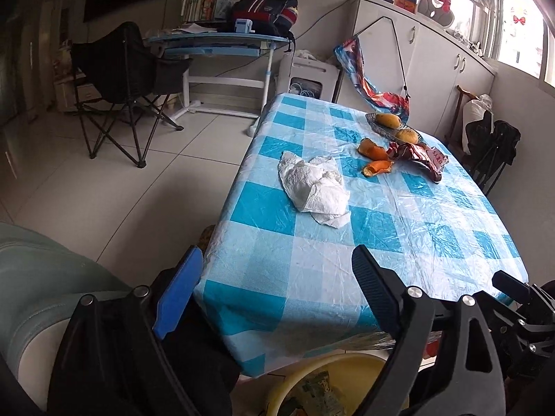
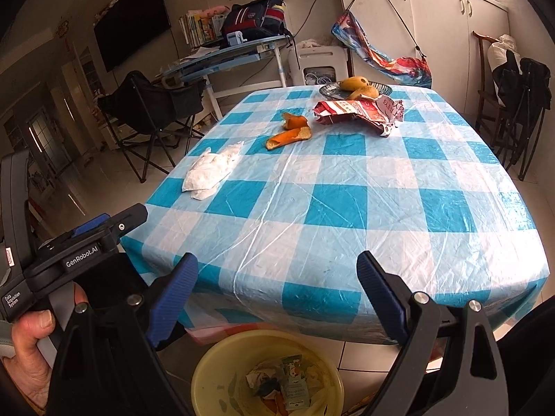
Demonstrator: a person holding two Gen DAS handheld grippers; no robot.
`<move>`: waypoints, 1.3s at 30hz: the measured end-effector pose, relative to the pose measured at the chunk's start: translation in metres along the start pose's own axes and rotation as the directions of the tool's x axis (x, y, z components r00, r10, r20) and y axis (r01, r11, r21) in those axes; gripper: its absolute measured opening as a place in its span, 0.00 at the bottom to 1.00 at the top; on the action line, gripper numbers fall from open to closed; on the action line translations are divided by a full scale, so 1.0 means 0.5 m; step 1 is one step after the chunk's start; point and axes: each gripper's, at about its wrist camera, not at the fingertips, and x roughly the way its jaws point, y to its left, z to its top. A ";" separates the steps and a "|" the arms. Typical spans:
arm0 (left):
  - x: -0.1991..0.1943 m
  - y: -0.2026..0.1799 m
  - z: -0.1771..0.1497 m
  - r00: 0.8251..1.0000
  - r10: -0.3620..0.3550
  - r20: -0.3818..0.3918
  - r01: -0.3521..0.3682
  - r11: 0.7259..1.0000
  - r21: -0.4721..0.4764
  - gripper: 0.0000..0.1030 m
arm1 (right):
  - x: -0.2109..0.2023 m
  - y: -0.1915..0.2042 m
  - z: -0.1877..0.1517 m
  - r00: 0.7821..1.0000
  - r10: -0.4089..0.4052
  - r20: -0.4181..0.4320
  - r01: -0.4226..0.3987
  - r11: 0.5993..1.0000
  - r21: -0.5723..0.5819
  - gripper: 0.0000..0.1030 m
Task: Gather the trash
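Both the left gripper [image 1: 277, 270] and right gripper [image 2: 277, 277] stood spread, holding nothing. The crumpled tissue [image 1: 315, 187] lay at twelve o'clock of the left gripper; orange peels [image 2: 289, 131] and wrapper [image 2: 357, 112] beyond; the yellow bin [image 2: 267, 374], perhaps half full, below.

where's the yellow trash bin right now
The yellow bin sits on the floor just below the near edge of the checked table, bottom centre in the right wrist view, with scraps already inside.
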 end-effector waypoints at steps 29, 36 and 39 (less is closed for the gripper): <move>-0.004 0.027 -0.015 1.000 0.000 -0.019 -0.001 0.998 -0.066 0.82 | -0.001 0.001 0.002 1.000 0.008 -0.006 -0.008 1.000 -0.005 0.86; 0.007 0.068 -0.009 0.999 -0.013 -0.037 0.007 0.984 -0.176 0.82 | 0.006 0.003 0.008 0.999 0.035 -0.012 -0.035 0.999 0.009 0.86; 0.010 0.081 -0.006 0.999 -0.014 -0.038 0.006 0.977 -0.211 0.82 | 0.014 0.002 0.015 0.998 0.056 -0.019 -0.055 0.998 0.021 0.86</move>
